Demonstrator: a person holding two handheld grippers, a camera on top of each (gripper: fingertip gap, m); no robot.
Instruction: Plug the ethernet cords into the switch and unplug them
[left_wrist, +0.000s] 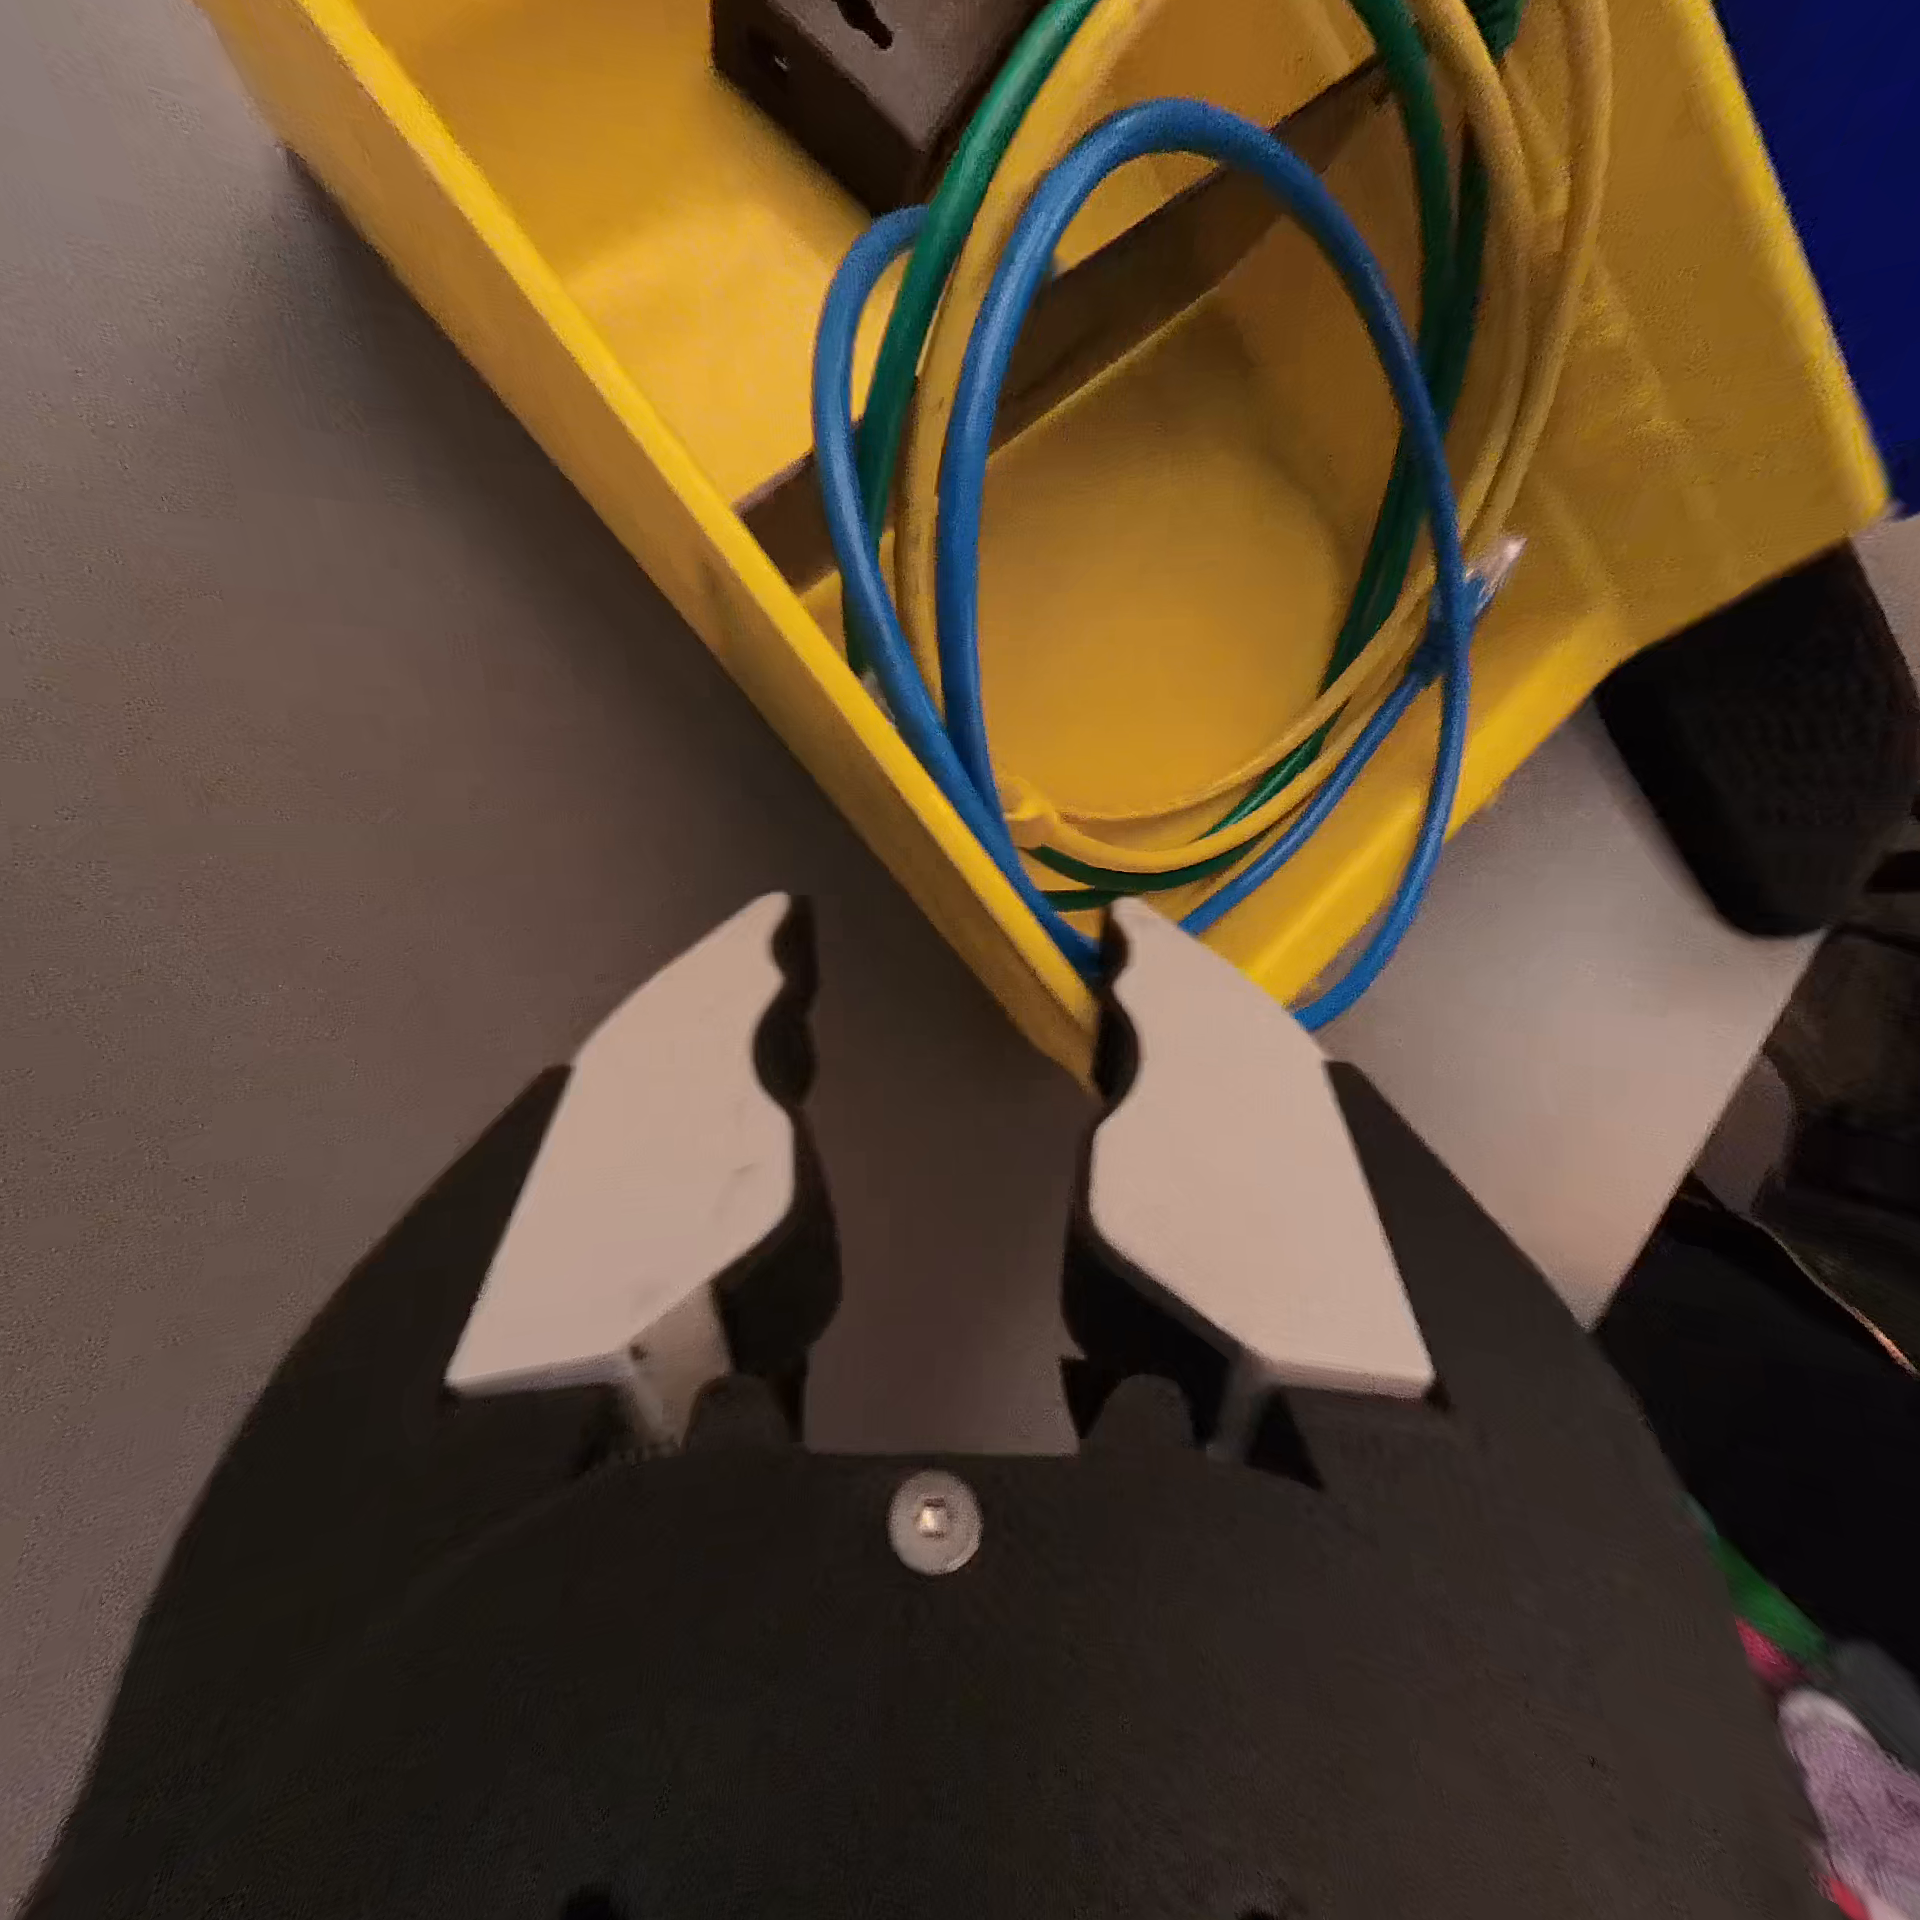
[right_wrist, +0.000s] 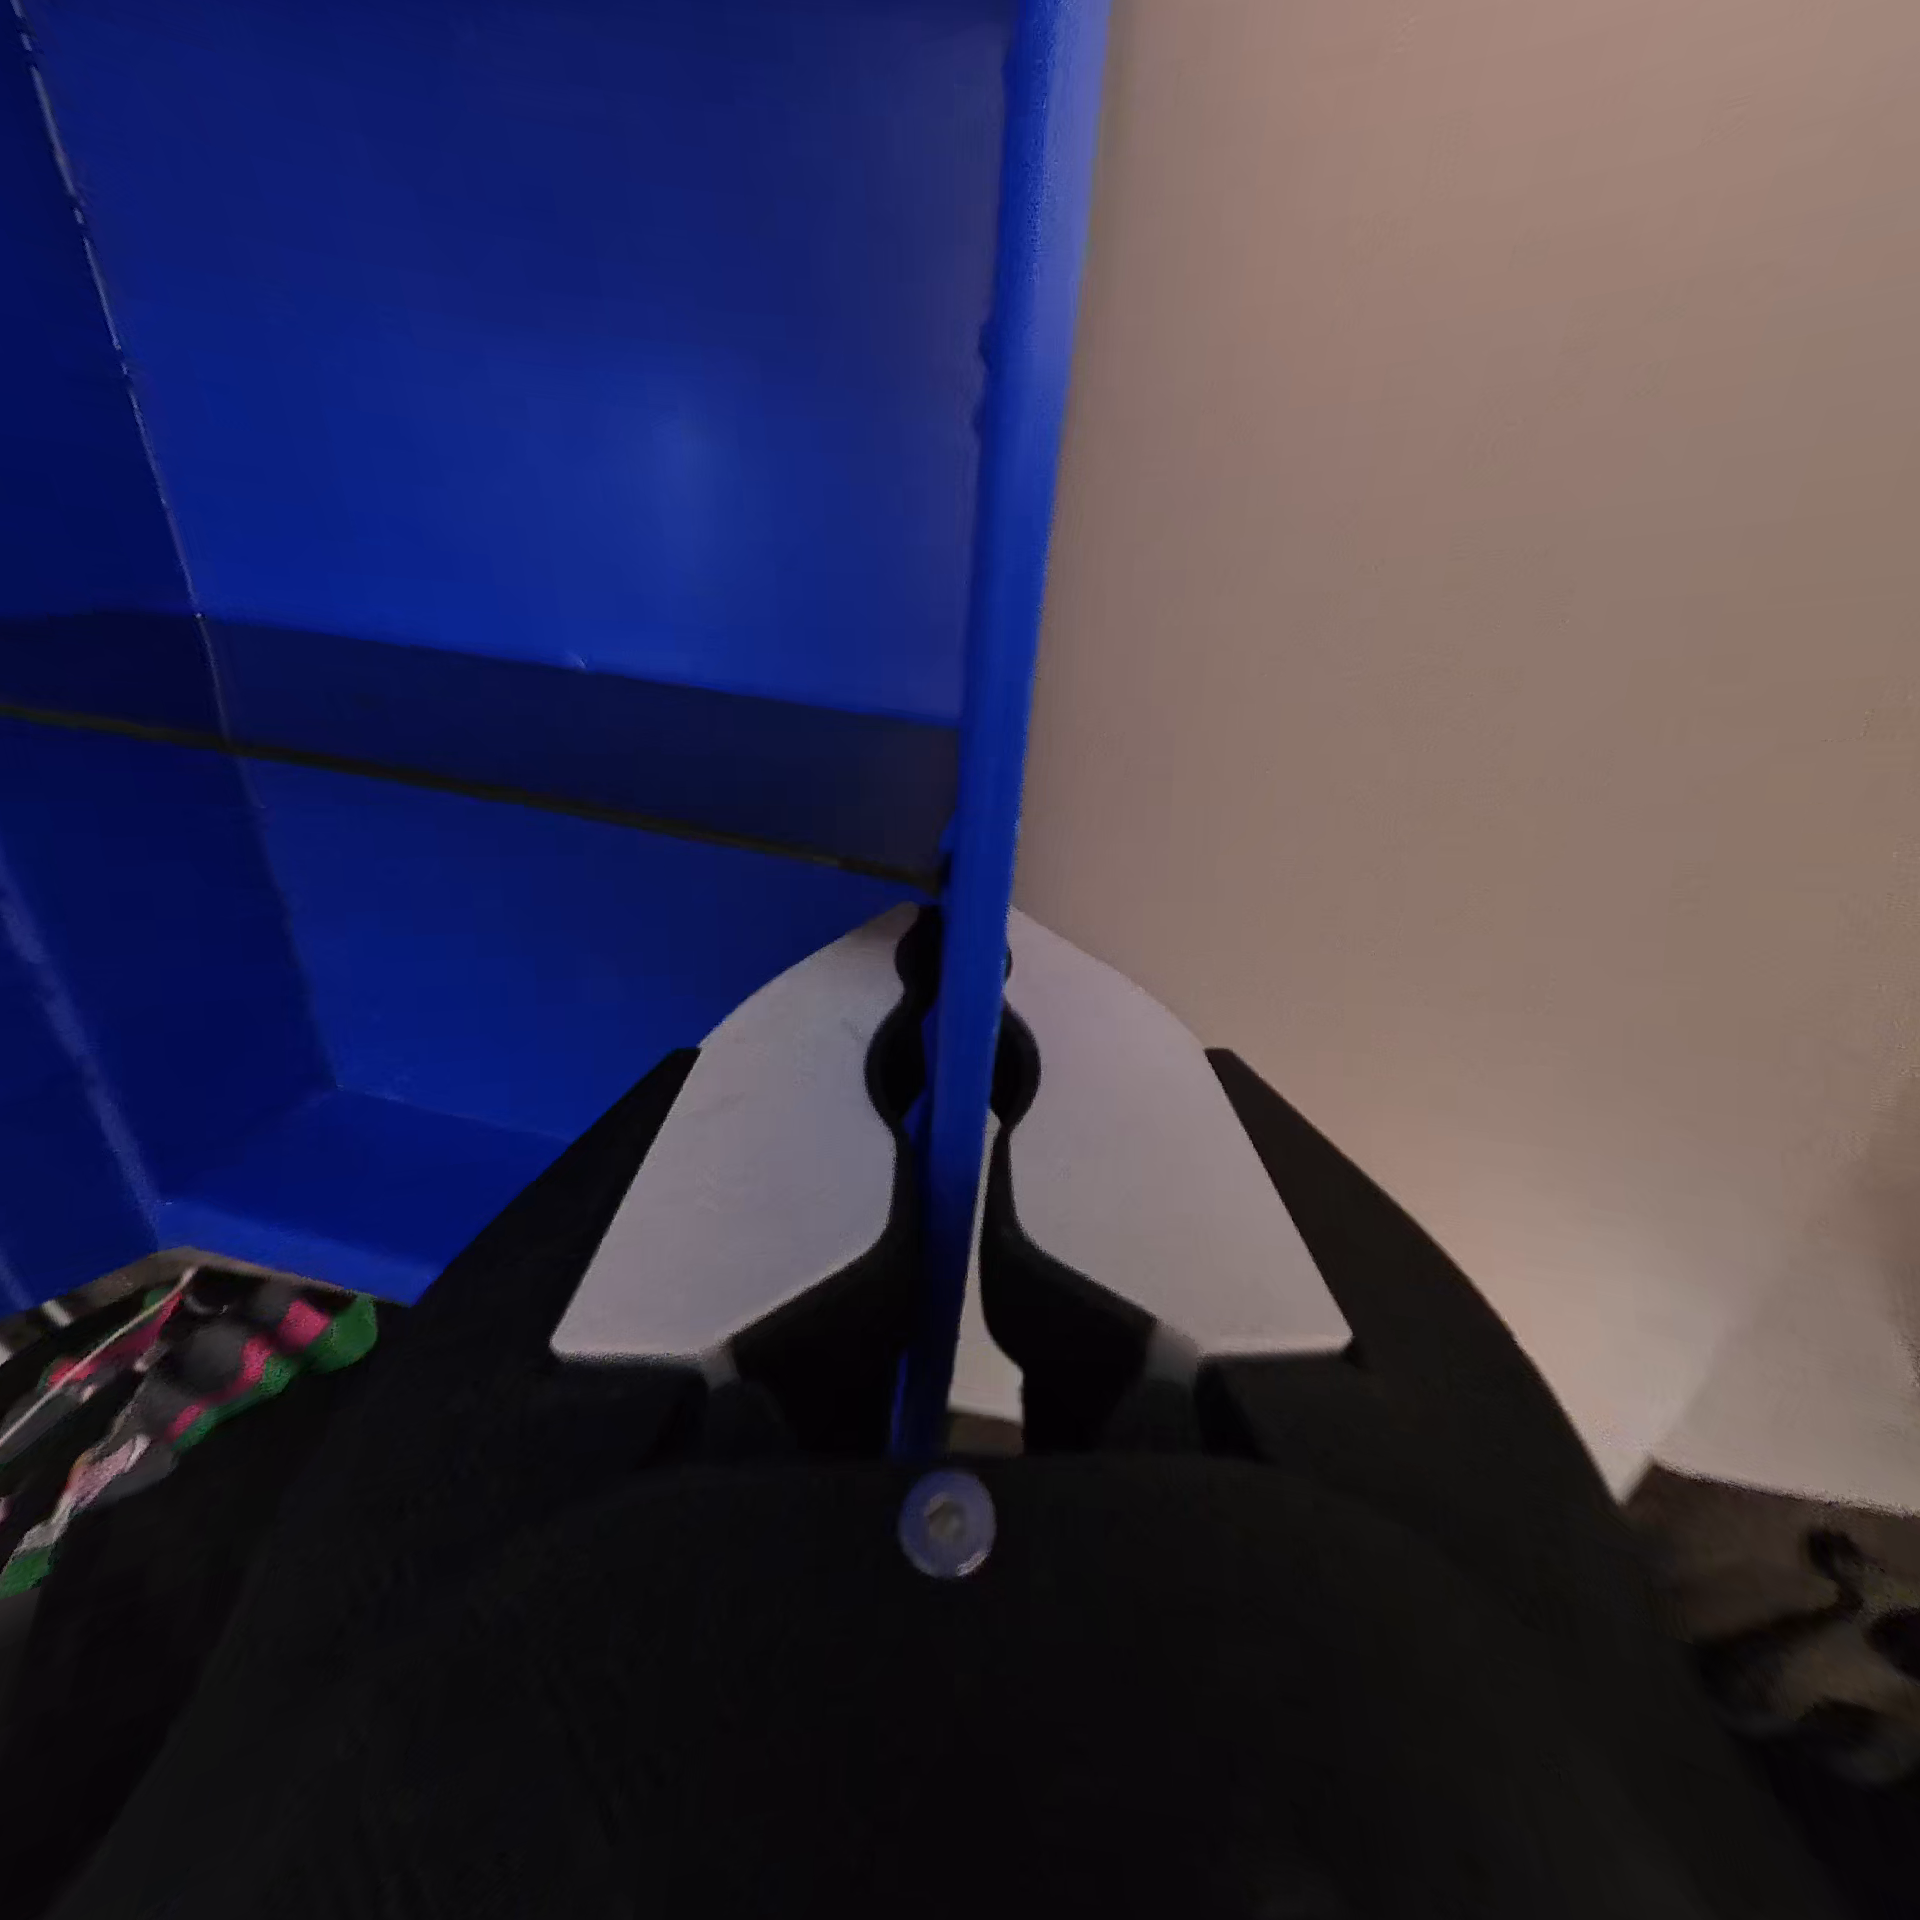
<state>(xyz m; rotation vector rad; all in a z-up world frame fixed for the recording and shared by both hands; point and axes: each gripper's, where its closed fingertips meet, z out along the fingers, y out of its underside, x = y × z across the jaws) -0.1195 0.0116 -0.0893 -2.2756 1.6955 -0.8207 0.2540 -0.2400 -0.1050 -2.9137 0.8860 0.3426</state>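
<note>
Left black gripper (left_wrist: 951, 992) gaping, coiled blue, green and yellow ethernet cords (left_wrist: 1143, 499) at one o'clock inside yellow plastic bin (left_wrist: 665, 343). Right gripper (right_wrist: 953, 1023) clamped on blue plastic bin (right_wrist: 987, 582) wall.

Pale grey tabletop (left_wrist: 312, 623) under a yellow bin (left_wrist: 665, 343) and a blue bin (right_wrist: 520, 416).

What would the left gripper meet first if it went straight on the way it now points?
Probably the near wall of the yellow bin, which crosses just ahead of the open left gripper; its right finger is already at the bin's corner. Behind that wall lie the coiled cords. Depth is unclear.
</note>
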